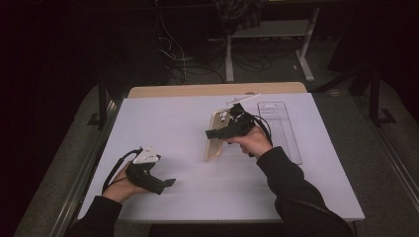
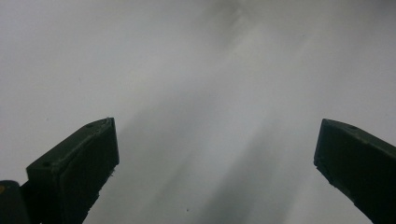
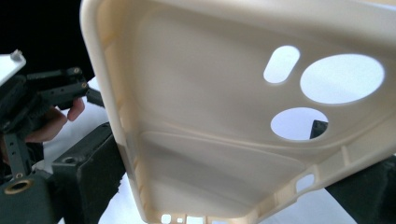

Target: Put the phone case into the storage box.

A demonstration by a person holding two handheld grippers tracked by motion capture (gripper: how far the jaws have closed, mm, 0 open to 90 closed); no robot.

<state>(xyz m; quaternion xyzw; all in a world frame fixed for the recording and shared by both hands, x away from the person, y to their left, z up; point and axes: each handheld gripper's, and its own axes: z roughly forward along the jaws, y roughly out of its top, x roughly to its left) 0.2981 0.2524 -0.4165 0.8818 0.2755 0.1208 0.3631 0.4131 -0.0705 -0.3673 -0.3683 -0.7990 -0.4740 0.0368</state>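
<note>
two claws are in your hands over a white table (image 1: 163, 128). high view: your left claw (image 1: 165, 183) rests low at the table's near left, held in your left hand (image 1: 123, 186), its grey three-cornered plate (image 1: 146, 155) on top and its jaws pointing right along the surface. your right claw (image 1: 211, 133) is near the table's middle, held in your right hand (image 1: 254, 140), its jaws pointing left. a cream phone case (image 1: 216, 140) stands tilted on its lower end just beside and partly behind the right claw. a clear flat plastic tray (image 1: 281, 129) lies on the table to the right of your right hand. a strip of wooden tabletop (image 1: 217, 89) shows along the far edge, with cables (image 1: 175, 52) on the floor beyond.

left gripper view: your left claw (image 2: 217, 149) stands wide open, its two black jaws well apart, with bare white table (image 2: 201, 70) between them and nothing held.

right gripper view: the phone case (image 3: 201, 126) sits close to the camera, its hollow inner side facing you, camera cut-outs toward the upper right. your right claw (image 3: 215, 168) has one jaw on each side of the case, and a jaw tip shows through a lower cut-out; whether the jaws press on the case cannot be told. your left hand (image 3: 53, 122) and left claw (image 3: 91, 95) show farther off at the left.
</note>
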